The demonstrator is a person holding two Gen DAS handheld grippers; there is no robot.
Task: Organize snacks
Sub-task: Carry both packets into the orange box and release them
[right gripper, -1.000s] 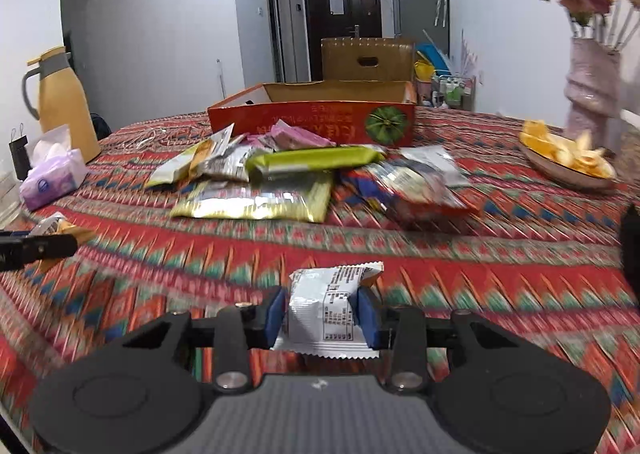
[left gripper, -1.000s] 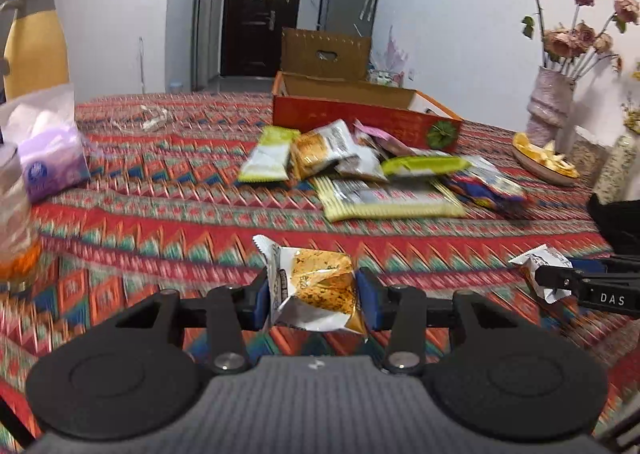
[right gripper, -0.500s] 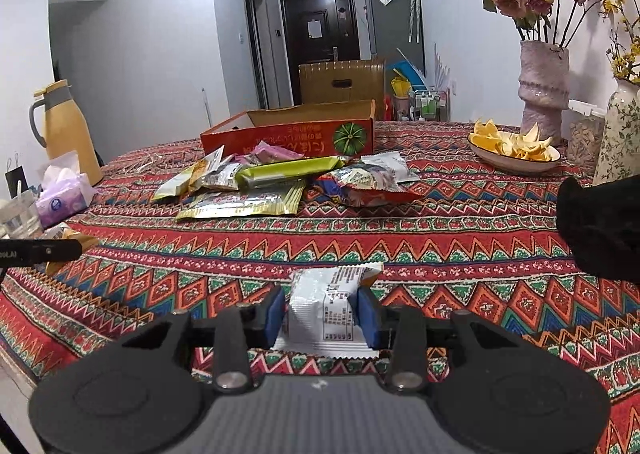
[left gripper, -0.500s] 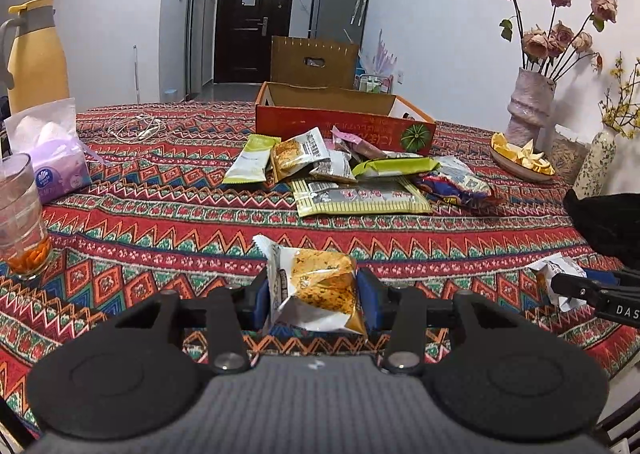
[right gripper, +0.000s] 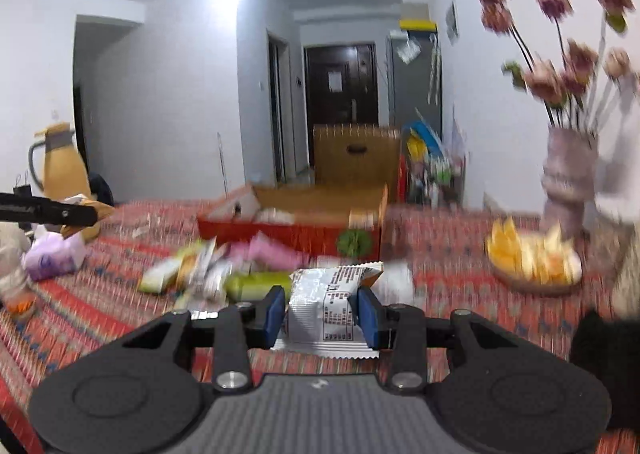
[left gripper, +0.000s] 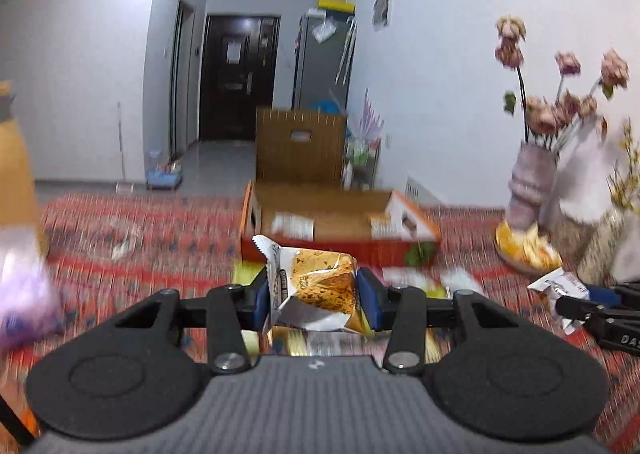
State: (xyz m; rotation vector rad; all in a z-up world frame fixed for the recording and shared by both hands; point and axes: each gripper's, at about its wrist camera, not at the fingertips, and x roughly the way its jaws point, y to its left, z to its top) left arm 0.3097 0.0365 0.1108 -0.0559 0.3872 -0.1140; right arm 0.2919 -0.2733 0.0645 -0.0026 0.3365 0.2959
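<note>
Snack packs held in both claws, one each

Two claws show, and each one holds one snack pack. The left gripper [left gripper: 316,292] is clamped on an orange snack pack [left gripper: 320,286]. Its two blue pads [left gripper: 366,296] press on the pack's sides, and the pack is up off the table. The right gripper [right gripper: 322,312] is clamped on a white snack pack [right gripper: 324,310] with small black print. That pack is up in the air too, pinched between two blue pads [right gripper: 275,312].

One red cardboard box [right gripper: 296,232] sits open on the patterned tablecloth [right gripper: 440,254], farther back than both claws. Two or three small white packs lie inside it, but they are blurry. In front of the box lies a pile of loose snacks [right gripper: 208,270]. I can count about five or six there: one pink, one long green, and some pale ones. The blur makes a sure count hard.

One bowl of orange peels [right gripper: 532,260] sits to the right, near one vase with dried flowers [right gripper: 568,178]. One yellow jug [right gripper: 60,160] stands at the far left, and one purple tissue pack [right gripper: 54,258] lies near it.
</note>
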